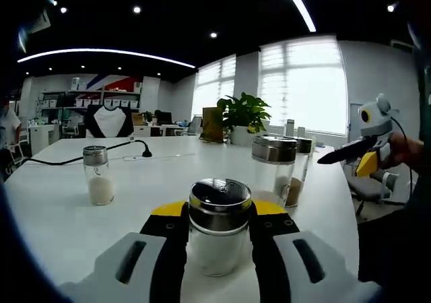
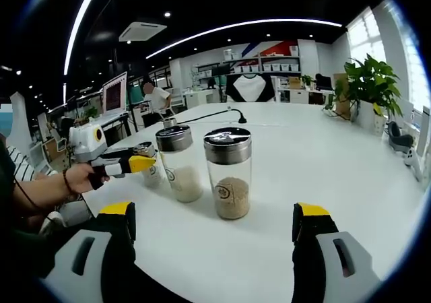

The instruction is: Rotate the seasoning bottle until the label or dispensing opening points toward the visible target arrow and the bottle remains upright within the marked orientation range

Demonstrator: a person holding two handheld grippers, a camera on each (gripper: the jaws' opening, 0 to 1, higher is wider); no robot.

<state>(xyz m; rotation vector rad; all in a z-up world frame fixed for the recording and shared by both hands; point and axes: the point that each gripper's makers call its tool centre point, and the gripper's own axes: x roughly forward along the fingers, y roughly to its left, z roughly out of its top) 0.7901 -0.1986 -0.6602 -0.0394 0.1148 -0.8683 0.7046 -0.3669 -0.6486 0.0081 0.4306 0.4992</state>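
Observation:
A glass seasoning bottle (image 1: 218, 229) with a shiny metal lid and white contents stands upright on the white table (image 1: 155, 175). My left gripper (image 1: 219, 210) is shut on it, one yellow-tipped jaw on each side. In the right gripper view that gripper (image 2: 114, 163) is held by a hand at the left, and the bottle (image 2: 152, 174) is partly hidden behind its yellow tip. My right gripper (image 2: 214, 215) is open, jaws wide apart, just short of a bottle of brown seasoning (image 2: 229, 175). It also shows at the right edge (image 1: 363, 149) in the left gripper view.
A small bottle with white contents (image 1: 98, 176) stands at the left, and two more bottles (image 1: 275, 163) at the right. A white-filled bottle (image 2: 178, 165) stands beside the brown one. A black cable (image 1: 81, 157) crosses the far table, near a potted plant (image 1: 242, 114).

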